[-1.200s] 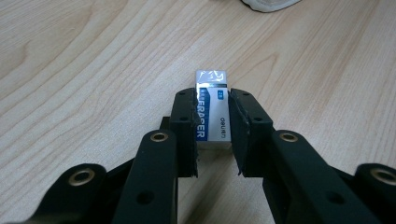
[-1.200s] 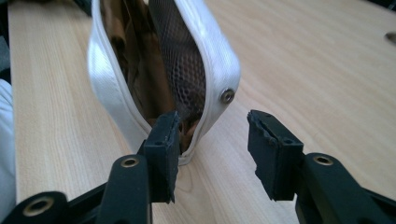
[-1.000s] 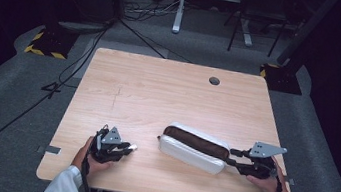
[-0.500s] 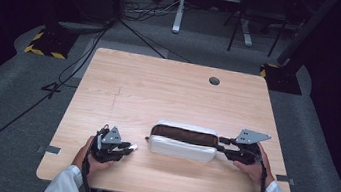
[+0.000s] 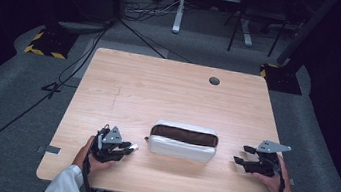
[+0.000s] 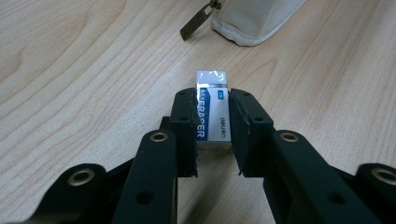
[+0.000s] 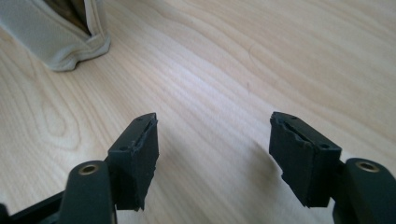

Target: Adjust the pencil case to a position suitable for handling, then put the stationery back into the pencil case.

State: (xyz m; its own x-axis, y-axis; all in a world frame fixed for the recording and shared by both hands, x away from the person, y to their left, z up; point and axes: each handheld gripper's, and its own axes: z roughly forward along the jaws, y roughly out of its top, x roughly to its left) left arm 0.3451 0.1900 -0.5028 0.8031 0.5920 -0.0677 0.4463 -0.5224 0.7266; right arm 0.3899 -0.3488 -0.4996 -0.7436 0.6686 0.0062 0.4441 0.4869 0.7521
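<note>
The left claw (image 6: 212, 135) pinches an eraser (image 6: 212, 112) between its jaws, low over the table (image 5: 169, 91). The eraser's long axis runs straight out along the jaws, its free end pointing ahead toward the zipper pull (image 6: 196, 22) of a white pencil case (image 5: 182, 140), which lies open just beyond. Only the rear of the eraser is gripped, so a knock on the case's rim could likely twist it loose. The right claw (image 7: 212, 149) hangs wide and empty, the case's end ahead to its left.
</note>
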